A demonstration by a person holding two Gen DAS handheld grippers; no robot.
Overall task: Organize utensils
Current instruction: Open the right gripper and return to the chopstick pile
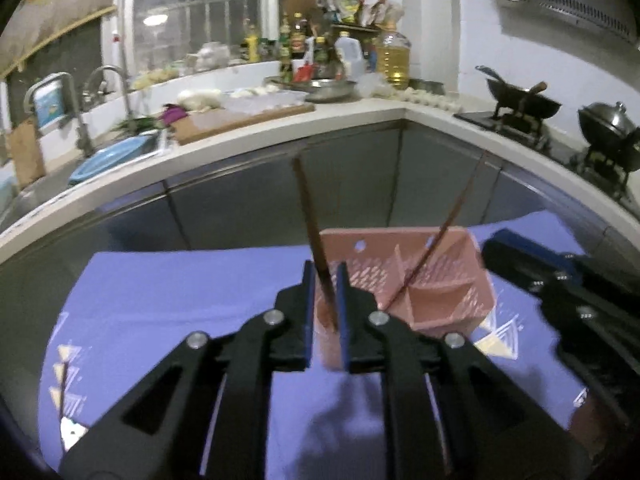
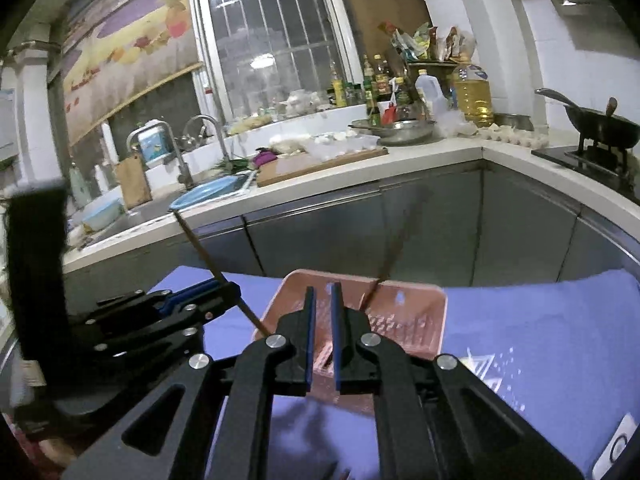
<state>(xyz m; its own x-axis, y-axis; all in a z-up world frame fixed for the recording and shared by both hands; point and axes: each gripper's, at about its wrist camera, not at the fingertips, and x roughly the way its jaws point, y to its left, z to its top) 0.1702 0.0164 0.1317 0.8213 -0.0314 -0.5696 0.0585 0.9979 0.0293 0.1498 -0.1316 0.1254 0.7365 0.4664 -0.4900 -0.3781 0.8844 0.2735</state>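
**A:** Item one, the task's things?

**B:** A pink divided basket (image 1: pixel 476 292) is sitting on a purple cloth (image 1: pixel 180 300). One dark chopstick (image 1: pixel 310 216) is standing almost upright at the basket's near corner, and a second chopstick (image 1: pixel 448 224) is leaning inside the basket against a divider.

**A:** Item two, the tools?

**B:** The left gripper (image 1: pixel 325 266) is hovering at that near corner with the first chopstick between its jaws. The jaws are standing slightly apart, with a gap showing beside the stick, so I judge the hold is loose, probably to let it slide into a compartment. The right gripper (image 2: pixel 320 290) is pointing into the basket, jaws narrowly parted and pinching nothing. The leaning chopstick is passing just outside one finger.

**A:** Item three, writing?

**B:** Nothing is reading clearly. Well behind the basket, the oil bottle (image 1: pixel 394 56) label and the fruit poster (image 2: pixel 128 52) lettering are blurring out.
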